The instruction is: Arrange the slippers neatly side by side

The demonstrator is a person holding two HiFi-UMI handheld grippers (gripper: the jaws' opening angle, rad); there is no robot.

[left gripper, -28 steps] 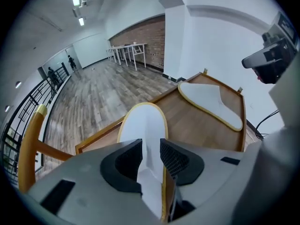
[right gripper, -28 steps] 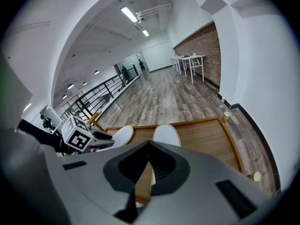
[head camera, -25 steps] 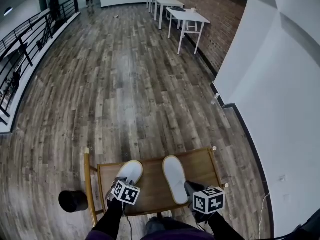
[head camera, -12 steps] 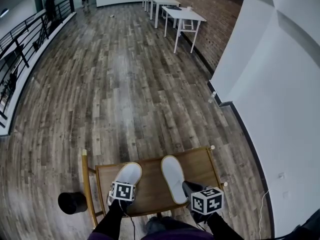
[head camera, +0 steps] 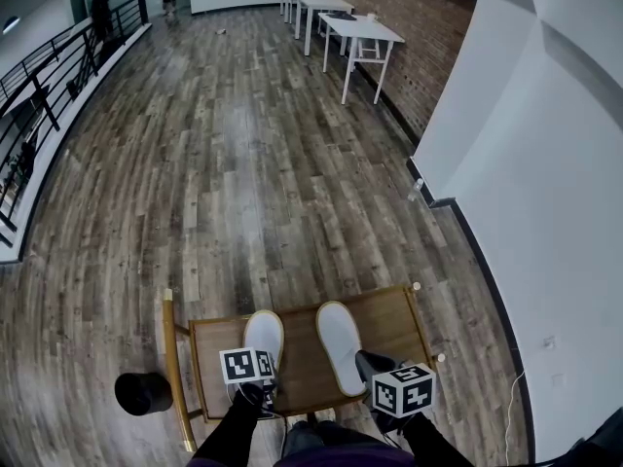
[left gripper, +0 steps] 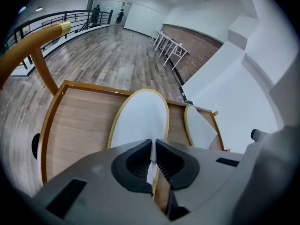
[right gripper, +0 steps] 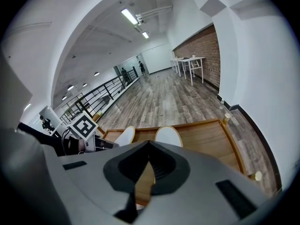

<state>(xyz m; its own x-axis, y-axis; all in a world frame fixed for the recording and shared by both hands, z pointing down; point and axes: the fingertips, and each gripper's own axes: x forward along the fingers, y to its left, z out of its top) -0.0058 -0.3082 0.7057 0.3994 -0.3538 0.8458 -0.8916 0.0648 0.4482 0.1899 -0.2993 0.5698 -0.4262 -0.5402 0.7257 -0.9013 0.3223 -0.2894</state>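
Two white slippers with tan edging lie on a wooden chair seat [head camera: 393, 321], toes pointing away from me. The left slipper [head camera: 264, 336] [left gripper: 140, 118] and the right slipper [head camera: 339, 343] [left gripper: 200, 131] [right gripper: 168, 136] are close together and nearly parallel. My left gripper [head camera: 261, 385] [left gripper: 152, 154] is shut on the left slipper's heel edge; white fabric shows between its pads. My right gripper [head camera: 370, 368] [right gripper: 149, 146] sits at the right slipper's heel with its jaws shut. That heel is hidden behind the jaws, so a grip on it does not show.
The chair's curved wooden back rail [head camera: 172, 358] [left gripper: 29, 50] runs along the seat's left side. A black round bin [head camera: 142, 392] stands on the plank floor at left. A white wall [head camera: 545, 212] rises at right; white tables [head camera: 365, 32] and a railing [head camera: 39, 90] are far off.
My left gripper has moved right with the left slipper, swinging it from a slant to lie straight and closer beside the right slipper. The right gripper has stayed put.
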